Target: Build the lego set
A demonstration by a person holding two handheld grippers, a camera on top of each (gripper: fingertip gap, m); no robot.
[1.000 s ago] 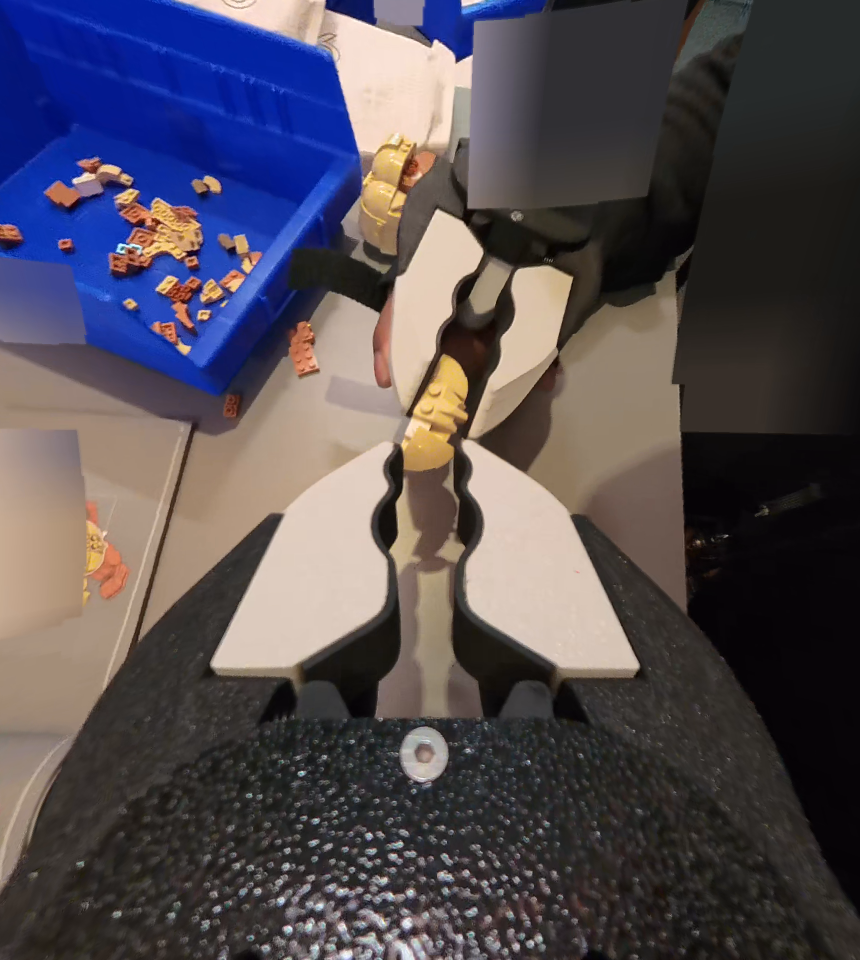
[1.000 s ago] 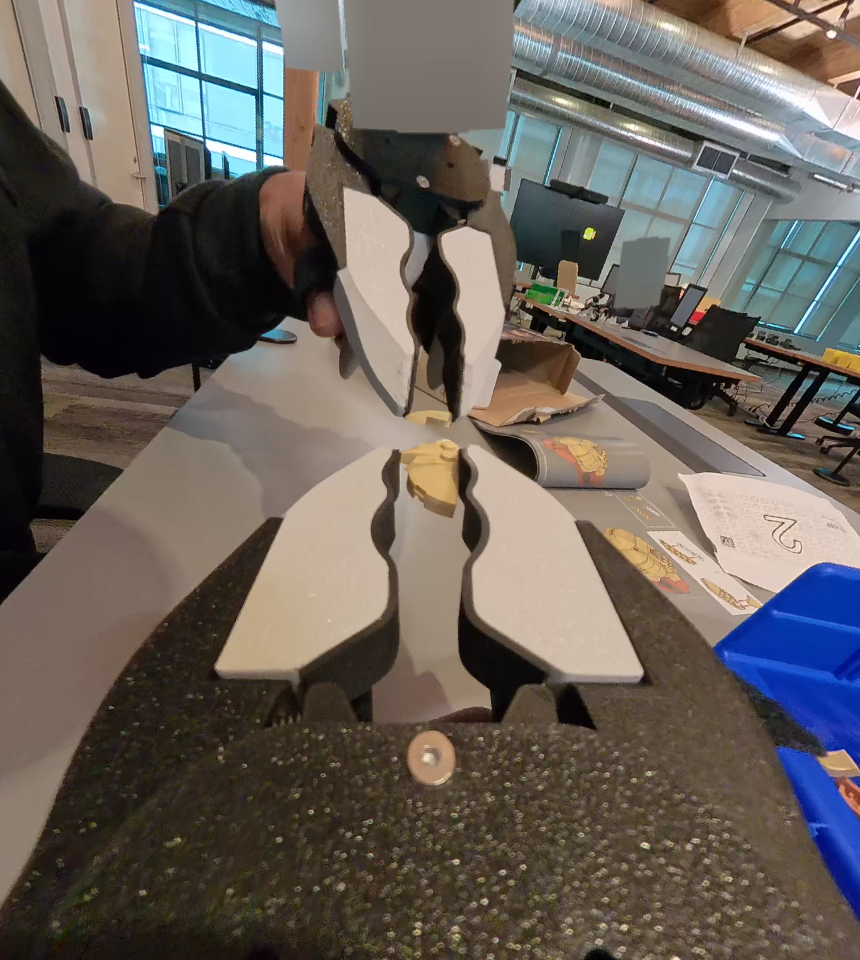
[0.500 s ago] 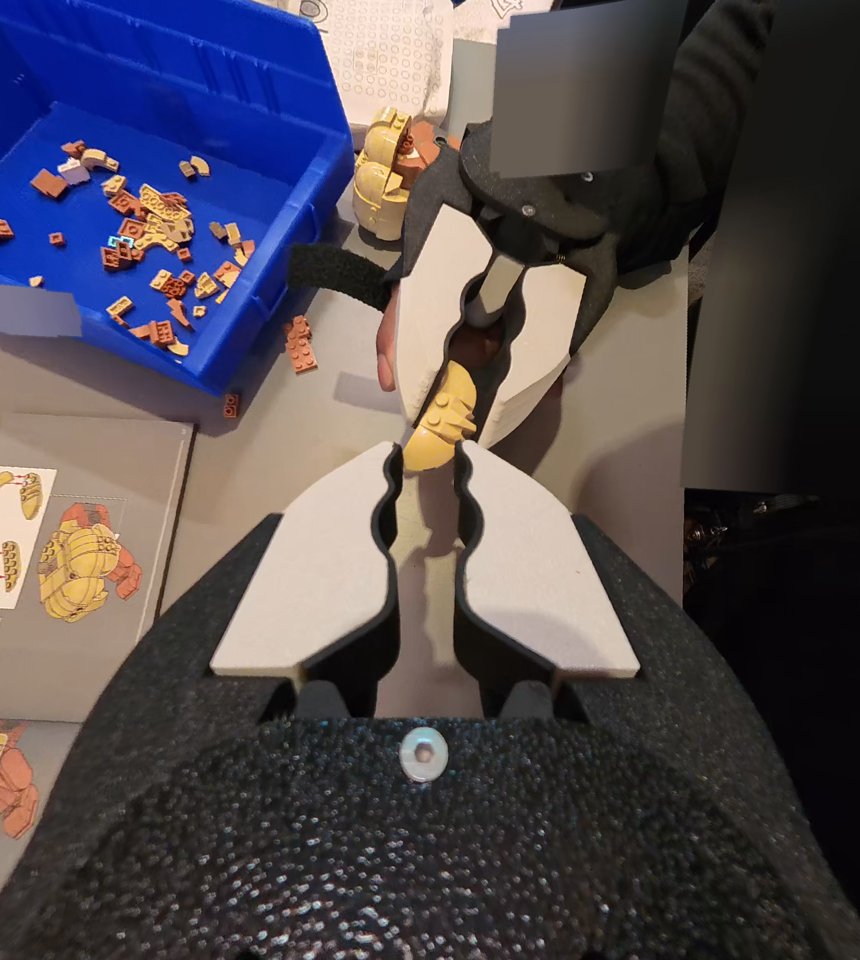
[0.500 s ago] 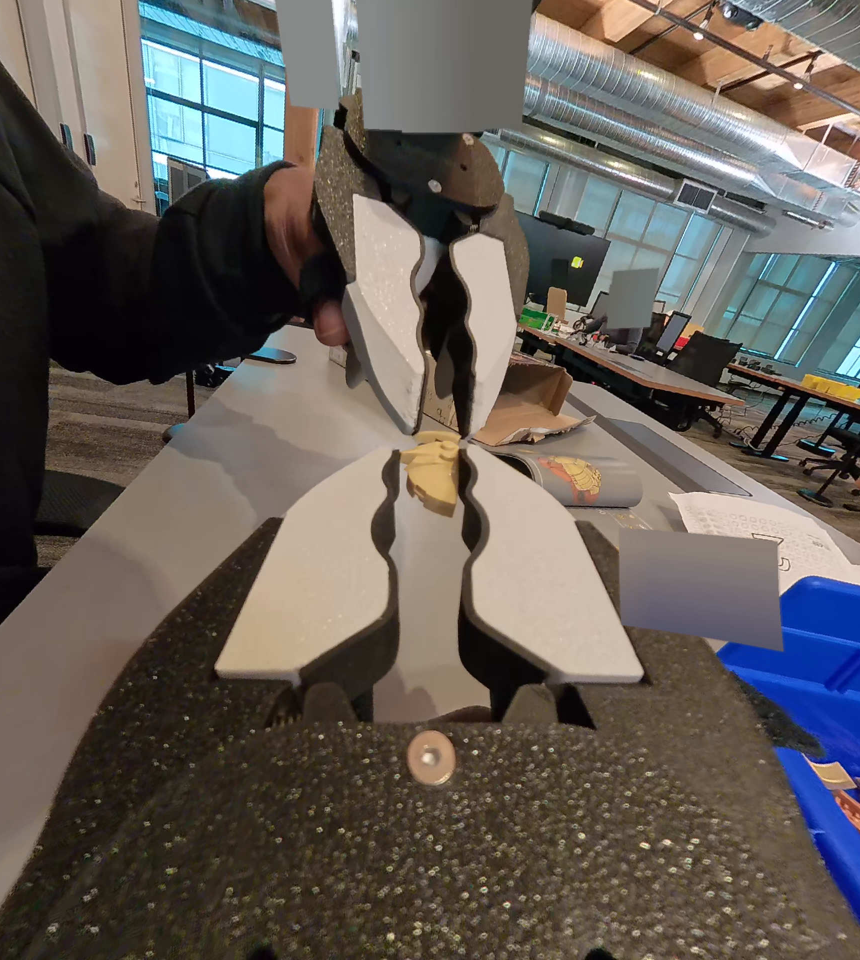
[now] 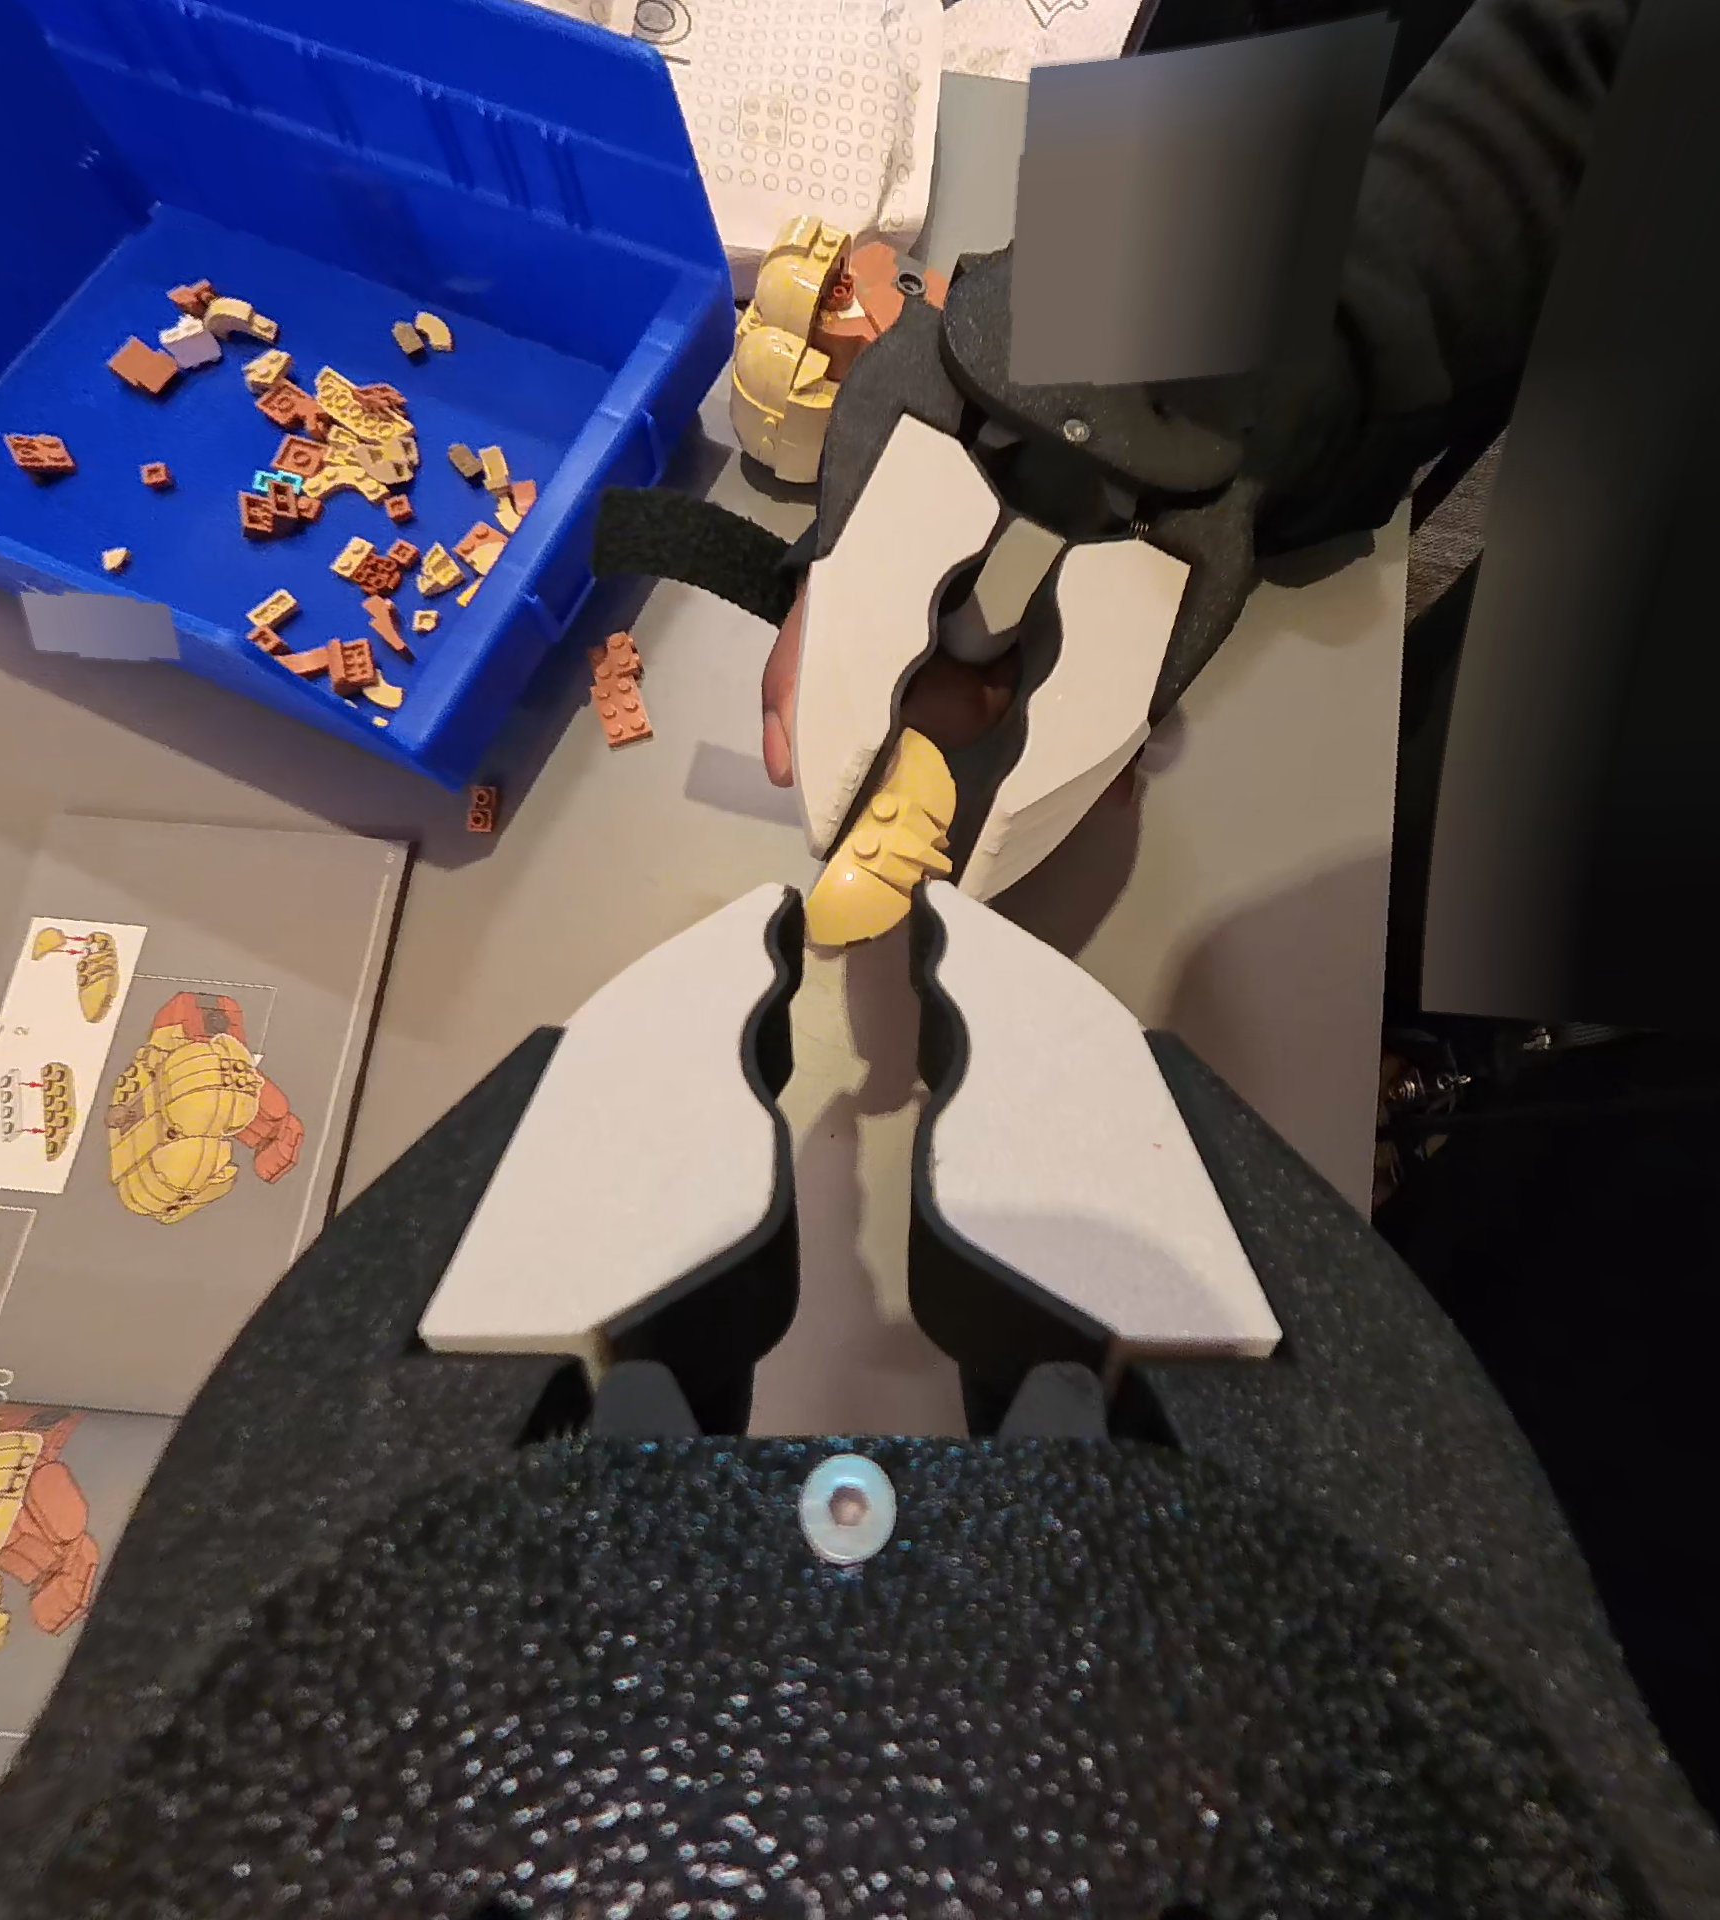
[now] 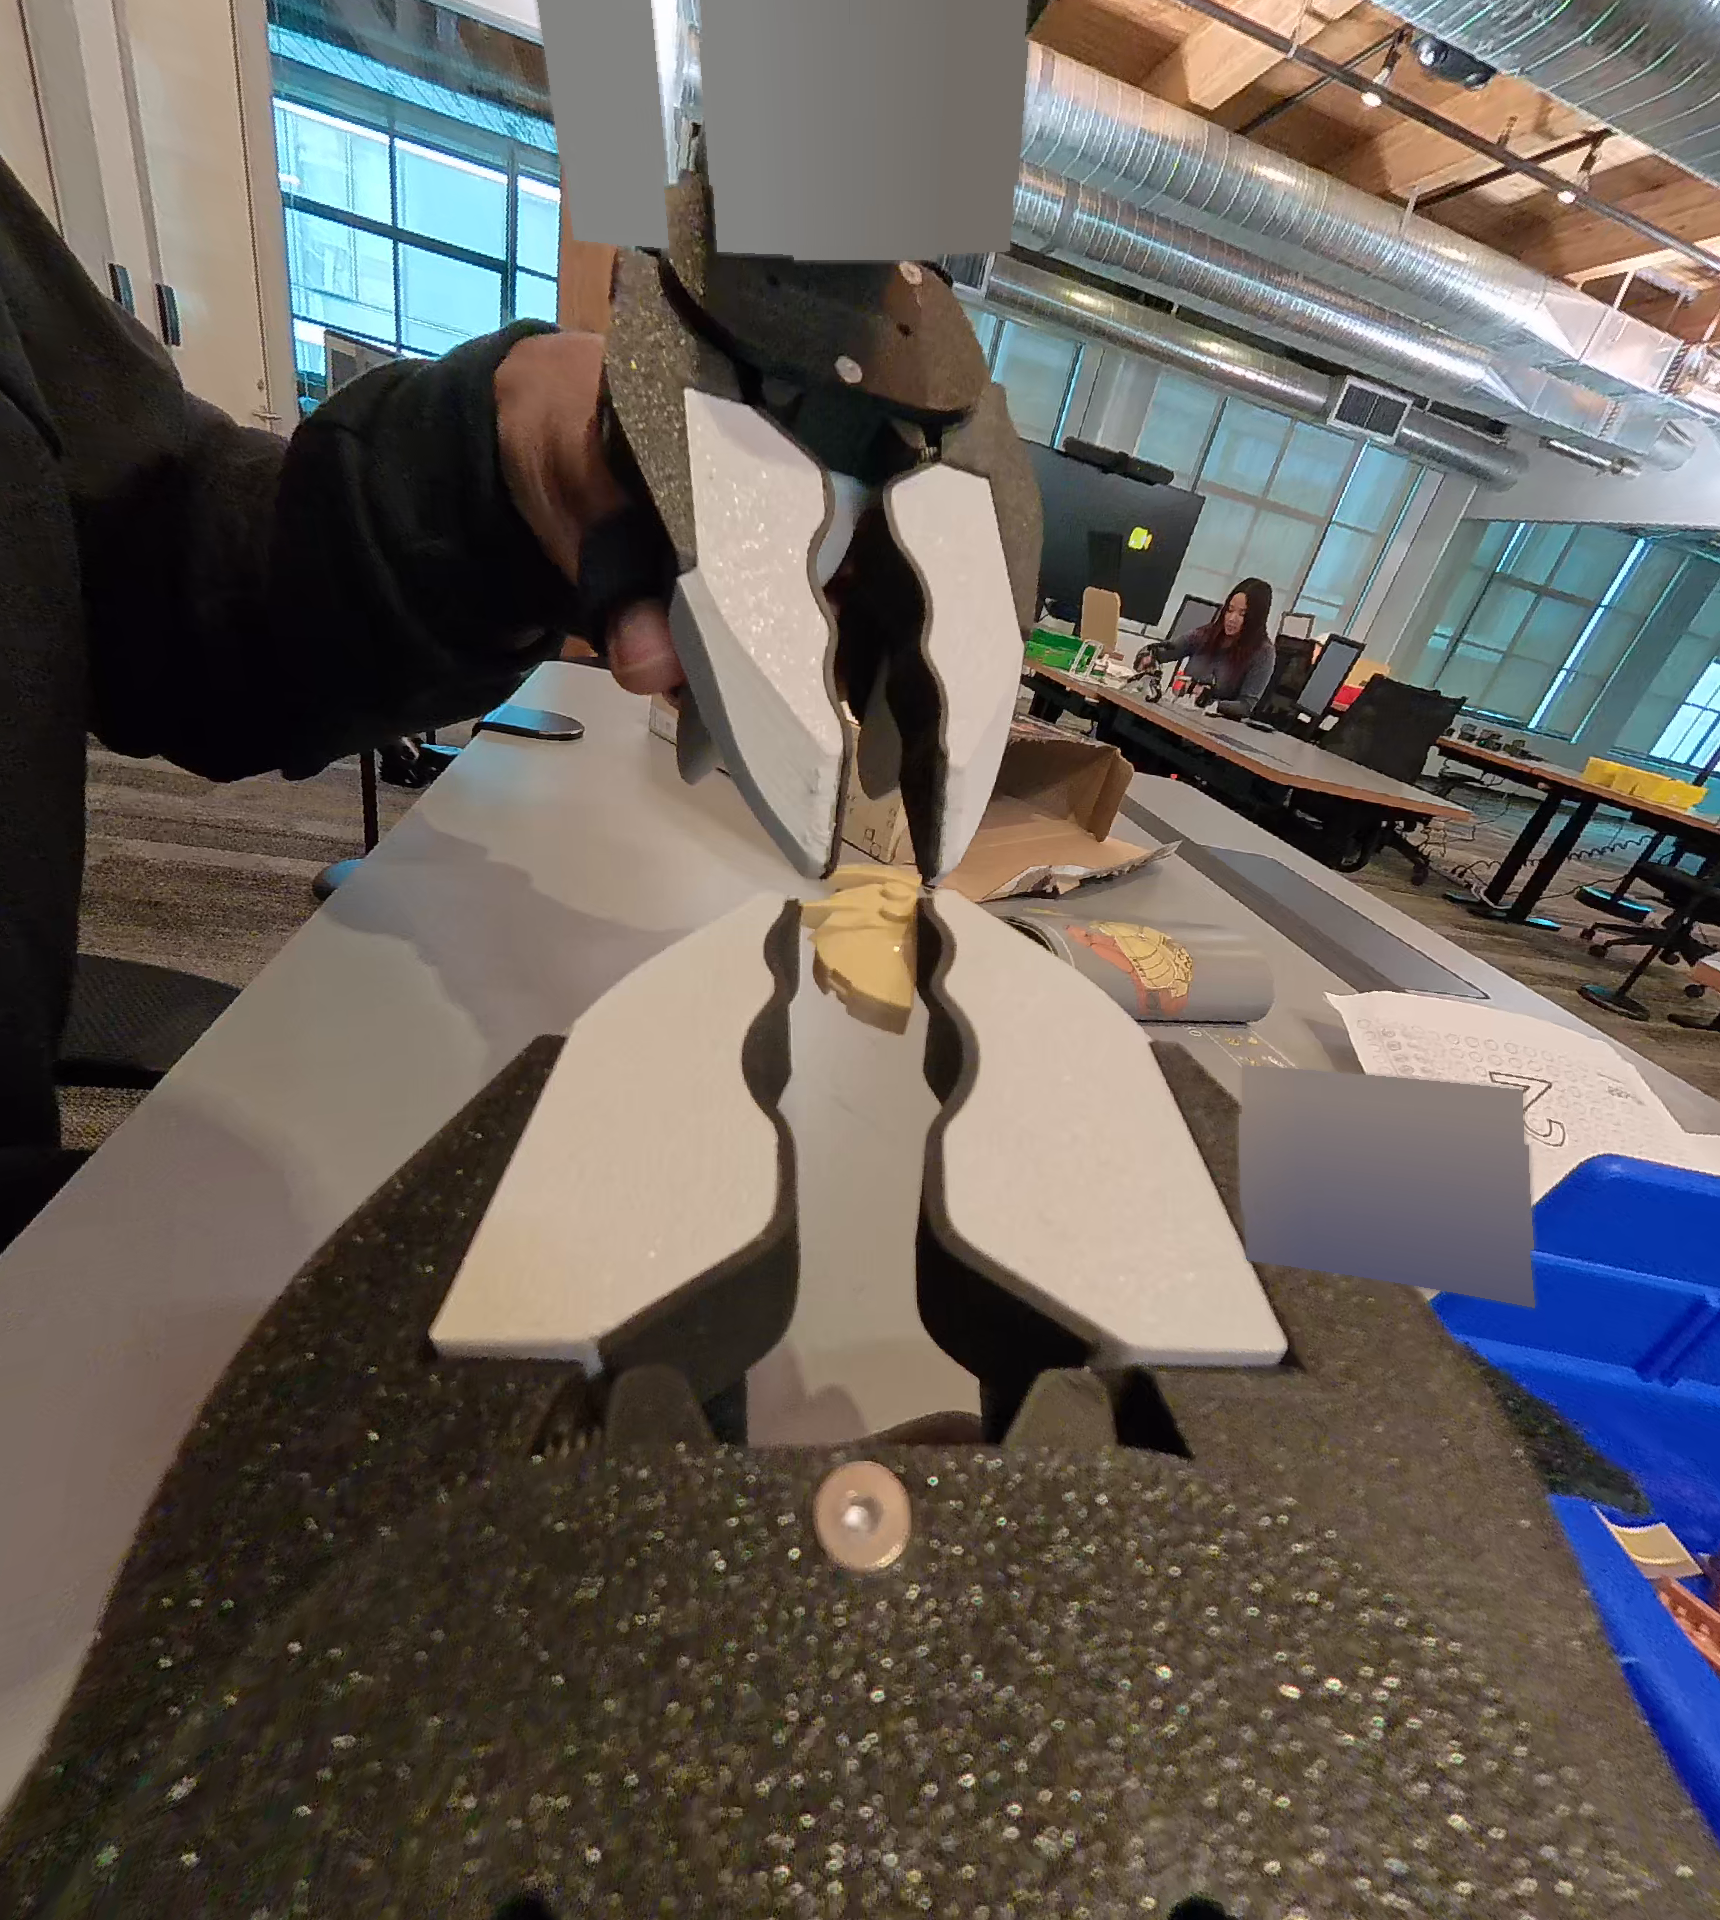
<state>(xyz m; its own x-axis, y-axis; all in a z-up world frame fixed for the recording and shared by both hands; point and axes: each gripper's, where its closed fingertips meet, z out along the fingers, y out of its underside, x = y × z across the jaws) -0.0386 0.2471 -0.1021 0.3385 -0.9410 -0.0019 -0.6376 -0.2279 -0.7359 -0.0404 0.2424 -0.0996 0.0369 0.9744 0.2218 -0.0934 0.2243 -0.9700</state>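
Left wrist view: the left gripper [image 5: 851, 909] has its tips clamped on the near end of a tan piece [image 5: 885, 857], a small curved Lego sub-build. The right gripper [image 5: 913, 831] comes in from the far side, and its tips pinch the far end of the same piece, so both tools hold it in the air above the table [image 5: 565, 883]. The step in hand looks like pressing two tan parts together or passing the piece across; I cannot tell which. The next move calls for a steady squeeze along the piece, or for one tool to let go while the other keeps its grip. Far left sits a blue bin [image 5: 482, 312] of loose bricks [image 5: 336, 457]. A few brown bricks [image 5: 619, 686] lie on the table just outside it. The half-built model [image 5: 794, 374] stands far, beside the bin and behind the right gripper. The manual [image 5: 160, 1091] lies open at near left. Nothing blocks the tips.

Right wrist view: the right gripper [image 6: 856, 914] grips the piece [image 6: 864, 951] between its tips. The left gripper [image 6: 877, 873] points down from above, tips closed on the piece's far edge. Behind it lie an opened cardboard box [image 6: 1043, 800] and a curled booklet [image 6: 1157, 966]. A perforated sheet [image 6: 1479, 1060] and the bin [image 6: 1687, 1351] are to the right, well clear of the joint. A person sits at a far desk.
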